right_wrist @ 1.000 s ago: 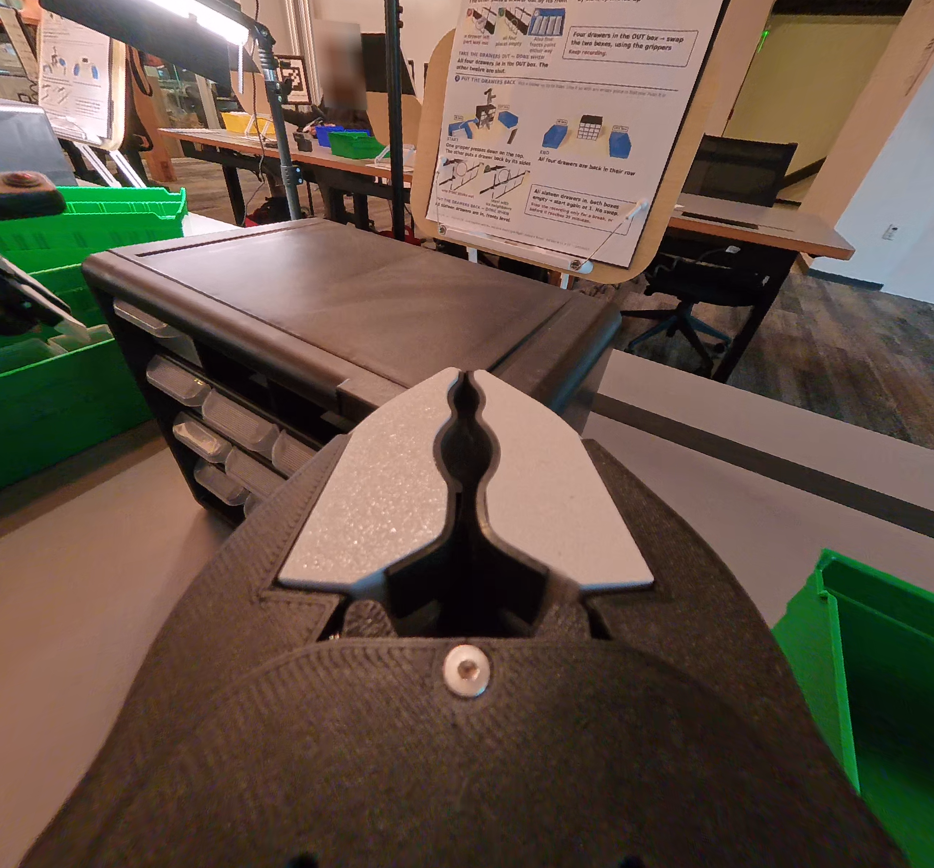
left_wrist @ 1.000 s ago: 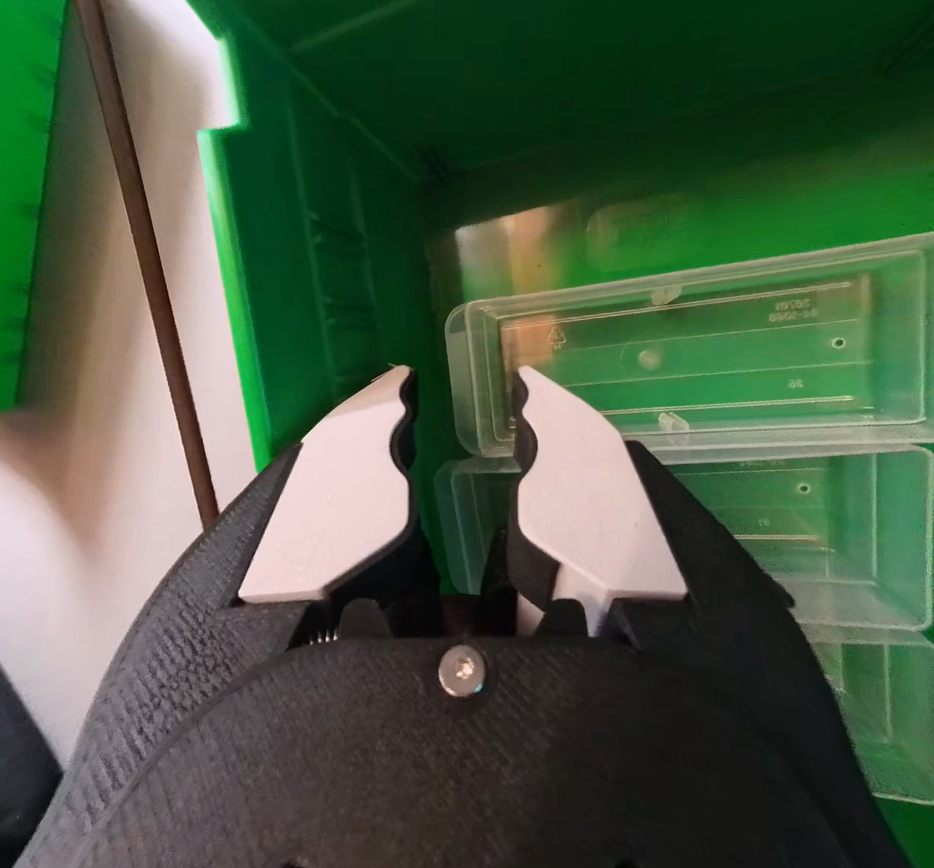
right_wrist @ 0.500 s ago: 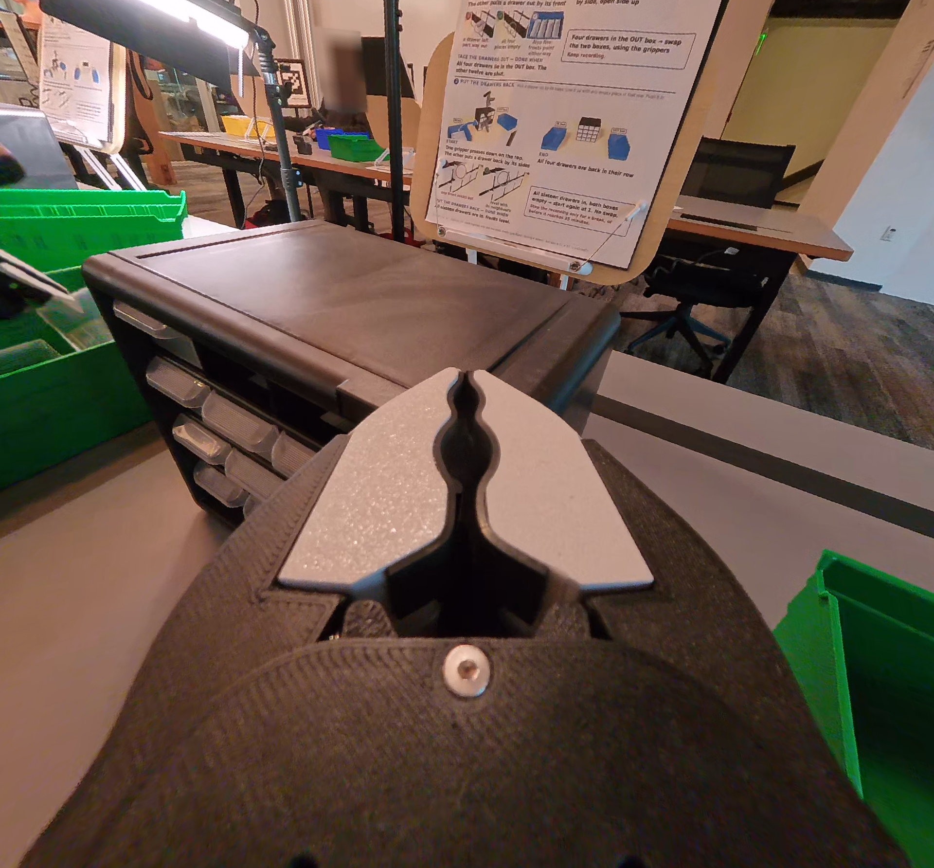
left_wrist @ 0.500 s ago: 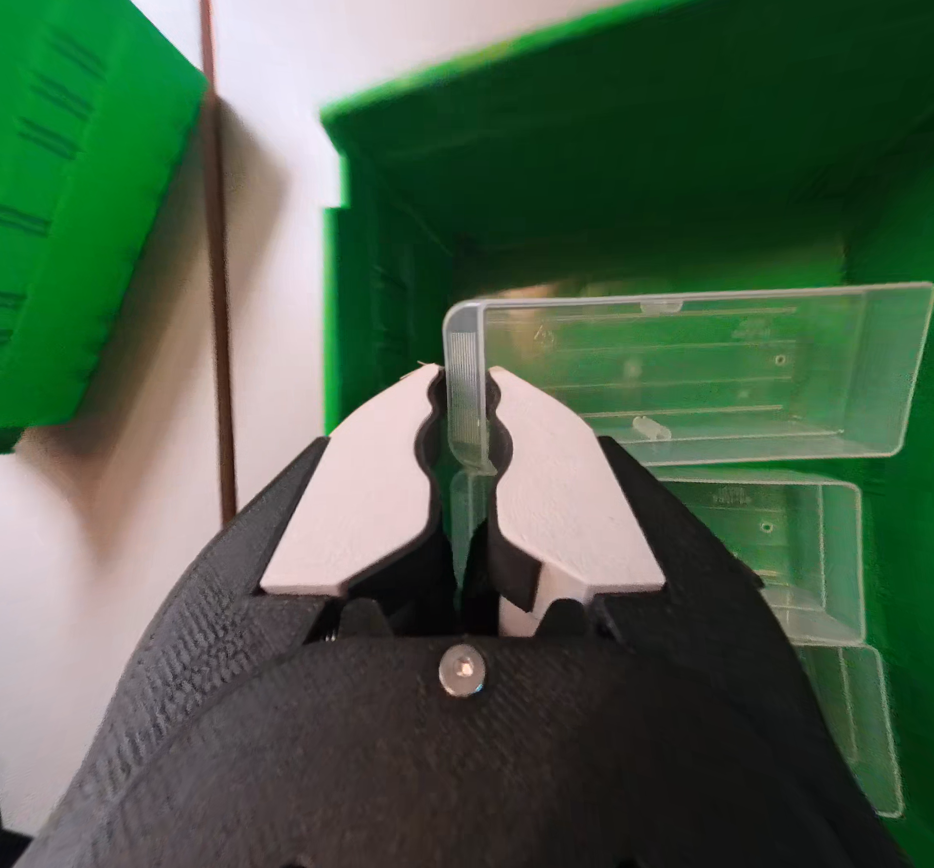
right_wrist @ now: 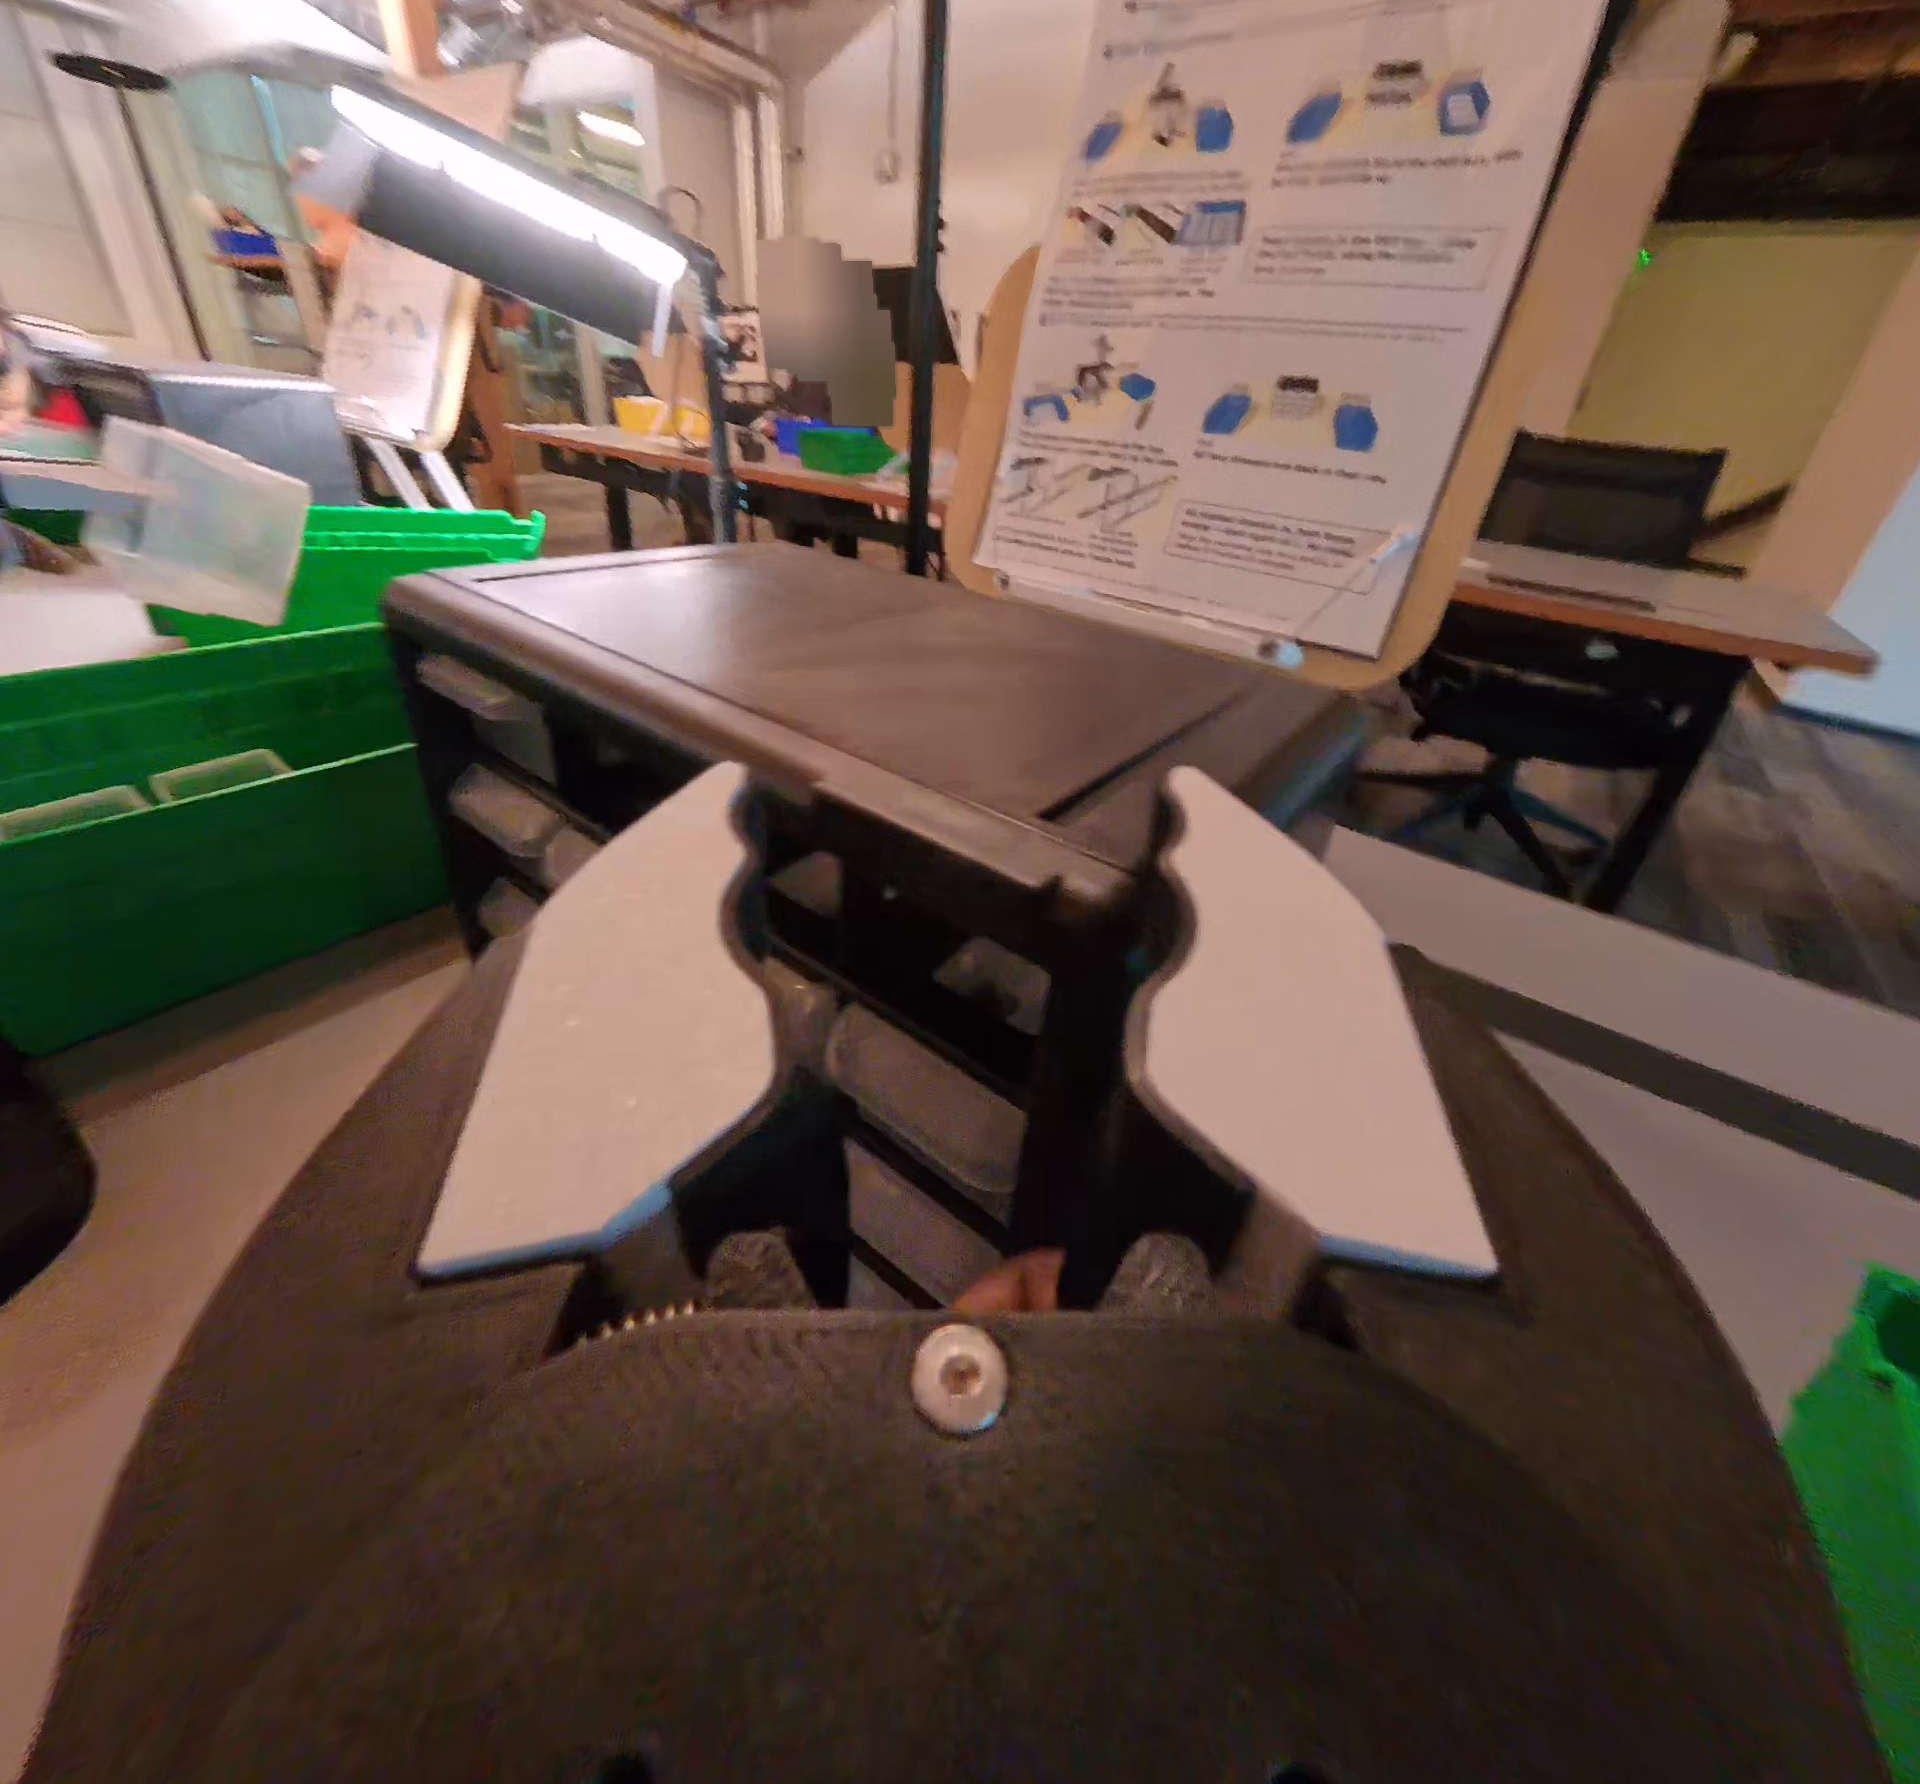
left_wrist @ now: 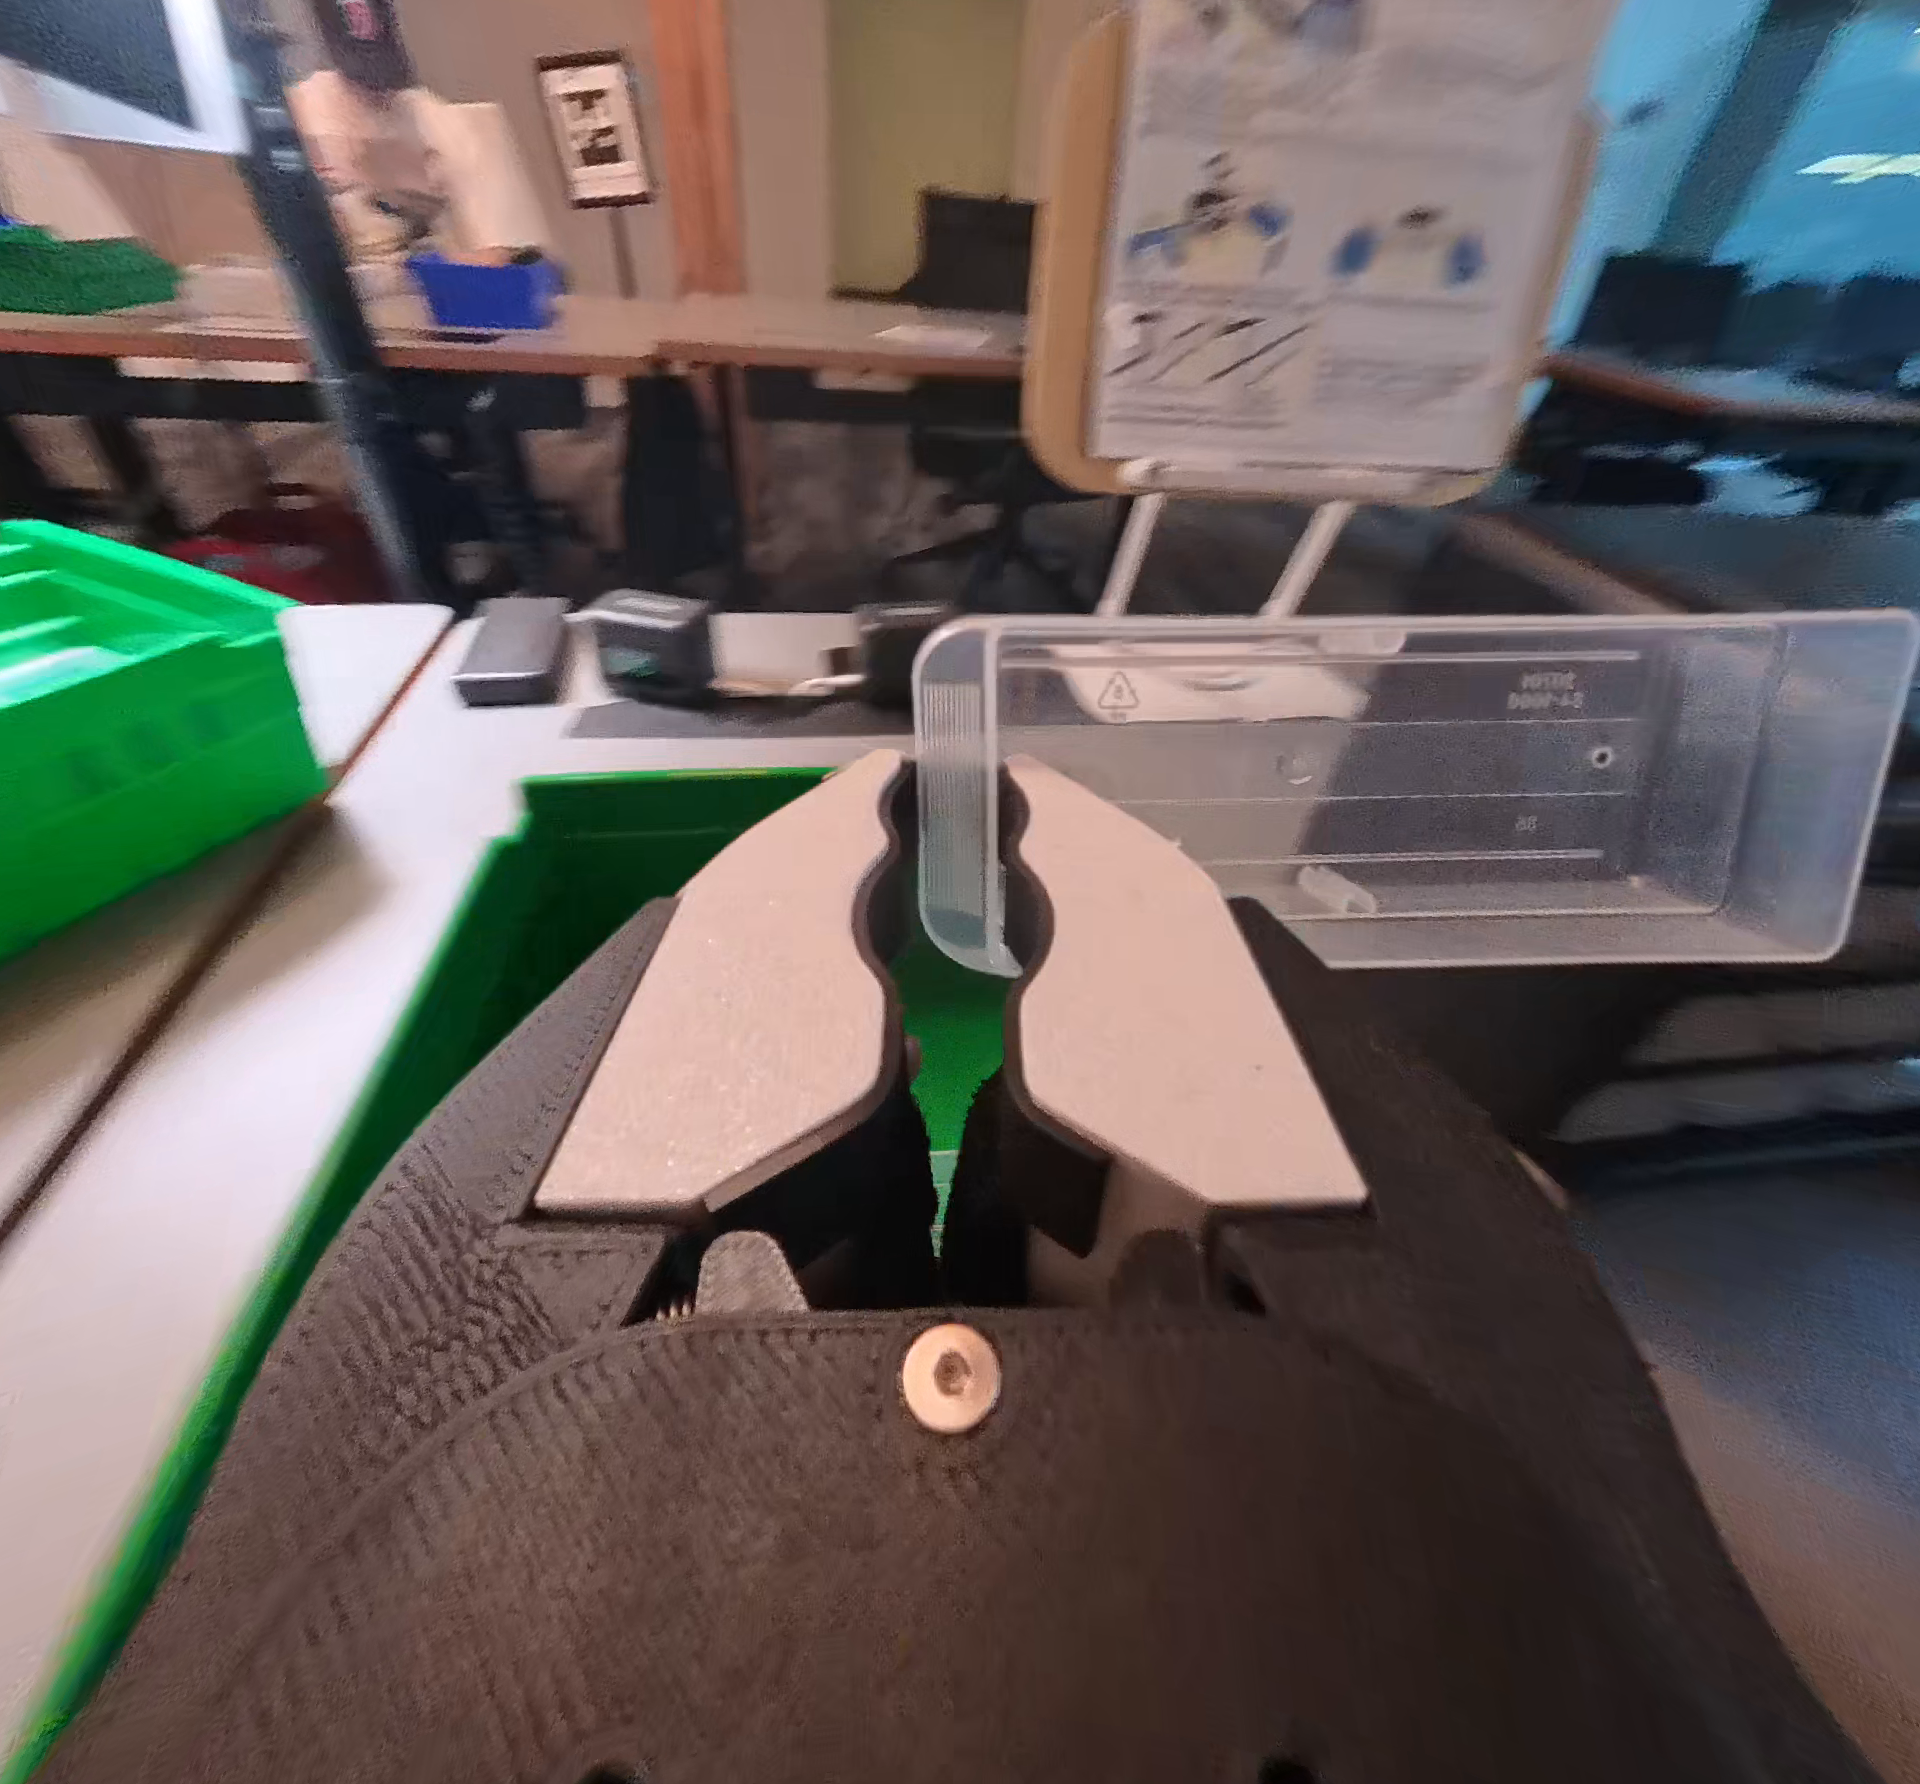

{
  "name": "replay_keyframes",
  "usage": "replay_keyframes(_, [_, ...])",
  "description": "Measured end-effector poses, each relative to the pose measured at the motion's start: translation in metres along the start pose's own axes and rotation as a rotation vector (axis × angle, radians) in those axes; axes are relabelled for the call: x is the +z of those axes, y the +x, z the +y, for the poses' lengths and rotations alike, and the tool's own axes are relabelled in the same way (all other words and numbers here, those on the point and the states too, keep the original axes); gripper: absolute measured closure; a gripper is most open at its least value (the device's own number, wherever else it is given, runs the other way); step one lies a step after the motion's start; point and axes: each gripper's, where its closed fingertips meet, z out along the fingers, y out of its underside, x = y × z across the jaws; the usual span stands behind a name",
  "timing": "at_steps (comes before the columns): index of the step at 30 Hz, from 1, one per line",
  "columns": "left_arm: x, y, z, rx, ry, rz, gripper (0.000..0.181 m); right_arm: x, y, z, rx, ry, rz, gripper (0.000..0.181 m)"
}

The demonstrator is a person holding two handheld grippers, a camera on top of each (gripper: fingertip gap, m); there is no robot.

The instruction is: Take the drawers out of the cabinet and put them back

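Holding a clear drawer [left_wrist: 1434,799] by its ribbed front end, the left gripper [left_wrist: 951,861] kept it up in the air above a green bin [left_wrist: 582,861]. Its fingers [left_wrist: 748,996] pinched that end from both sides, and the rest of the drawer stuck out to the right. Farther left on the tabletop [left_wrist: 208,1090] sat another green bin [left_wrist: 135,726]. A poster board [left_wrist: 1309,207] stood behind.

From the right wrist view, the same drawer [right_wrist: 197,534] showed far to the left, up over the green bin [right_wrist: 208,861], where more clear drawers [right_wrist: 213,773] lay inside. The black cabinet [right_wrist: 883,695] stood in the middle of the tabletop, with clear drawers in some slots and other slots dark. The right gripper [right_wrist: 956,830] was just in front of the cabinet's near corner. Its fingers [right_wrist: 623,1028] were spread wide and held nothing.
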Motion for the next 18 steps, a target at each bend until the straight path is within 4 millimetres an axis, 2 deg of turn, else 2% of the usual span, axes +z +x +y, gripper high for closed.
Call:
replay_keyframes(3, [-0.003, 0.058, 0.004, -0.074, -0.005, 0.193, 0.167, -0.011, -0.032, -0.019, -0.156, 0.175, -0.071, 0.082])
replay_keyframes(5, [-0.004, 0.099, 0.008, -0.090, -0.024, 0.304, 0.168, -0.021, -0.062, -0.028, -0.306, 0.269, -0.125, 0.074])
replay_keyframes(7, [-0.006, 0.141, 0.015, -0.068, -0.054, 0.398, 0.168, -0.027, -0.103, -0.021, -0.417, 0.263, -0.272, 0.069])
replay_keyframes(8, [-0.006, 0.158, 0.018, -0.051, -0.063, 0.427, 0.168, -0.027, -0.118, -0.016, -0.461, 0.238, -0.310, 0.062])
replay_keyframes(10, [-0.010, 0.187, 0.021, -0.011, -0.066, 0.475, 0.168, -0.030, -0.142, -0.009, -0.564, 0.229, -0.358, 0.061])
replay_keyframes(13, [-0.014, 0.214, 0.024, 0.037, -0.073, 0.518, 0.168, -0.035, -0.161, -0.013, -0.720, 0.287, -0.332, 0.065])
replay_keyframes(18, [-0.016, 0.228, 0.031, 0.074, -0.087, 0.526, 0.168, -0.036, -0.177, -0.007, -0.899, 0.275, -0.314, 0.073])
